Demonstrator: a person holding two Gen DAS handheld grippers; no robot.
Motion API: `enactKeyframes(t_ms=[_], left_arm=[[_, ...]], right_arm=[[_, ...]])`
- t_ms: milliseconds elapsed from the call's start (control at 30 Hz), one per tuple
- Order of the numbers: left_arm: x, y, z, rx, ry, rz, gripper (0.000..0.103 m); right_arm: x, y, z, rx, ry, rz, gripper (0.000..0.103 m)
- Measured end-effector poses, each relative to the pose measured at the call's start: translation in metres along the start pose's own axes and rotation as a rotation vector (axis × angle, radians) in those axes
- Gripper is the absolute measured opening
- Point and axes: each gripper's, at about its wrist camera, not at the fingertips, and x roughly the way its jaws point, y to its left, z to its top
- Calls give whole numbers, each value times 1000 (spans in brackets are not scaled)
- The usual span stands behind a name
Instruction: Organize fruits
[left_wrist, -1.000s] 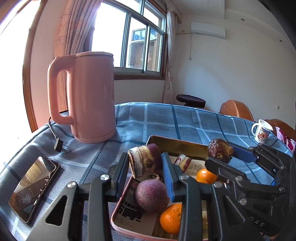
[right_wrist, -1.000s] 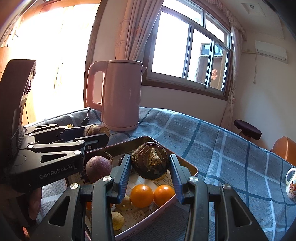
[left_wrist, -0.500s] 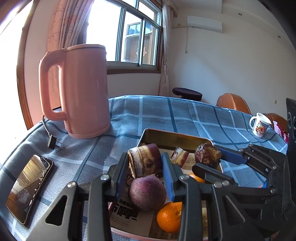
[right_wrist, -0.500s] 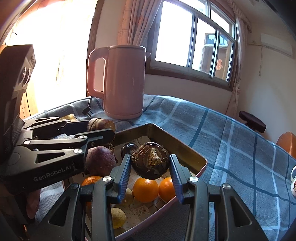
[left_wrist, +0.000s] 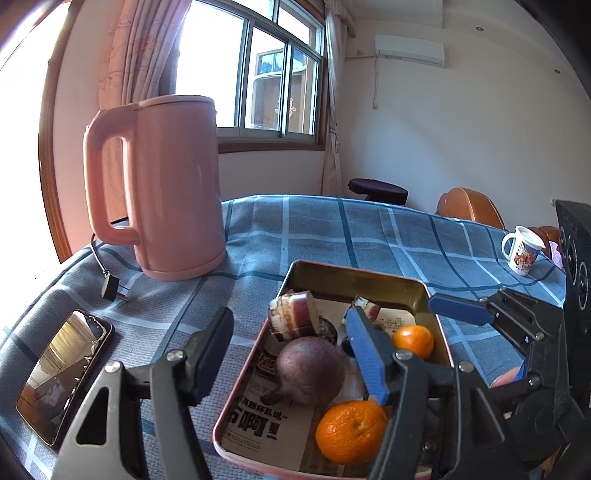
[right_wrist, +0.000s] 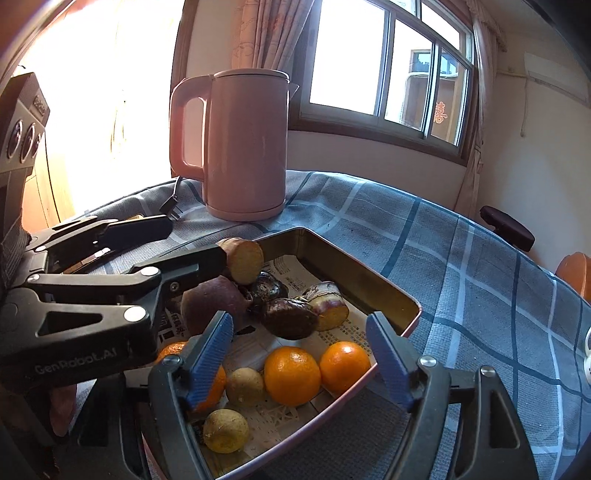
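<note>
A rectangular metal tin lined with newspaper holds the fruits. A cut sweet potato piece rests at its near-left rim on a round purple fruit. A dark wrinkled fruit lies in the middle beside another cut piece. Oranges and small yellow-brown fruits lie at the near end. My left gripper is open over the tin's left rim. My right gripper is open above the oranges.
A pink electric kettle stands behind the tin, its plug on the blue checked tablecloth. A phone lies at the left. A white mug stands far right. Chairs and a stool stand beyond the table.
Both grippers have opened. The sweet potato piece left my left gripper and rests at the tin's rim. The dark wrinkled fruit left my right gripper and lies in the tin.
</note>
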Motion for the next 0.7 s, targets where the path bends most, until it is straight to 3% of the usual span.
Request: enactKeyframes(t_ms=[133,300,567,700], left_arm=[[-5,0,0,3,-28,11,69],[-14,-1,0,-2,-84,19,71],[-21,-13,-1,15,-131,18,80],[-22,-15,-2,24,-139,32,86]], right_arm=[[-5,-5,-1,26,-16,-12,76],[-26,-20,-7,97,-102,-84,76],[-50,-25,-13,87,-198,-174,77],[-60,-29,-17,97,-233,-178,86]])
